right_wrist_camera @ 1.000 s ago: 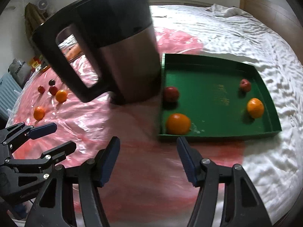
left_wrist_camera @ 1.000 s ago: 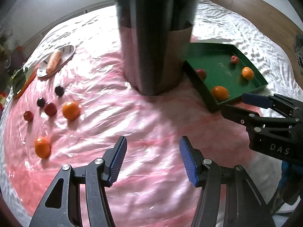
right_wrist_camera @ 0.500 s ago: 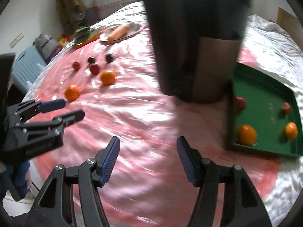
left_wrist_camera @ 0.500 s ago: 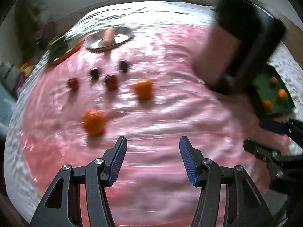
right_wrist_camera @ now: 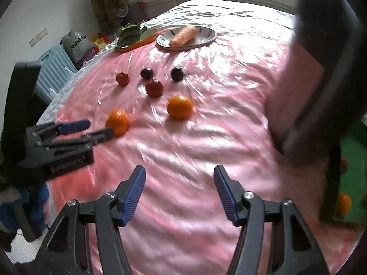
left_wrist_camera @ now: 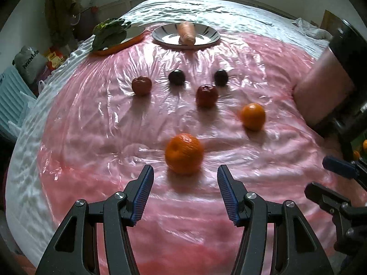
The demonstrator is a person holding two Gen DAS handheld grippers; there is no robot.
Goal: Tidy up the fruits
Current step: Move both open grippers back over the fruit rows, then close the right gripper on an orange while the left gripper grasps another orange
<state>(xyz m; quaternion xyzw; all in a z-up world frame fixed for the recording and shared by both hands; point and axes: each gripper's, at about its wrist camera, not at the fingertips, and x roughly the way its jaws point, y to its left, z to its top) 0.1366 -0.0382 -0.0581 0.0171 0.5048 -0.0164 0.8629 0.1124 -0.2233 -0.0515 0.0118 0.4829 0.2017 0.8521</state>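
Several fruits lie loose on the pink plastic-covered table (left_wrist_camera: 91, 119). The nearest orange (left_wrist_camera: 184, 153) sits just beyond my open left gripper (left_wrist_camera: 185, 181), in line with the gap and apart from the pads. A second orange (left_wrist_camera: 253, 116) lies farther right, with two red fruits (left_wrist_camera: 207, 95) (left_wrist_camera: 141, 85) and two dark plums (left_wrist_camera: 176, 77) (left_wrist_camera: 221, 77) behind. My right gripper (right_wrist_camera: 179, 181) is open and empty over bare pink sheet. In its view the left gripper (right_wrist_camera: 91, 129) reaches in from the left by the near orange (right_wrist_camera: 117, 122). The green tray (right_wrist_camera: 353, 151) shows at far right.
A tall dark steel kettle (left_wrist_camera: 332, 87) stands at the right, in front of the tray. At the table's back are a plate with a carrot (left_wrist_camera: 187, 32) and an orange dish of leafy greens (left_wrist_camera: 112, 37). A pale blue suitcase (right_wrist_camera: 55, 68) and bags stand off the left edge.
Both views have swung left, away from the green tray and kettle toward the loose fruit. The near orange now lies straight ahead of my left gripper. Both grippers stayed open.
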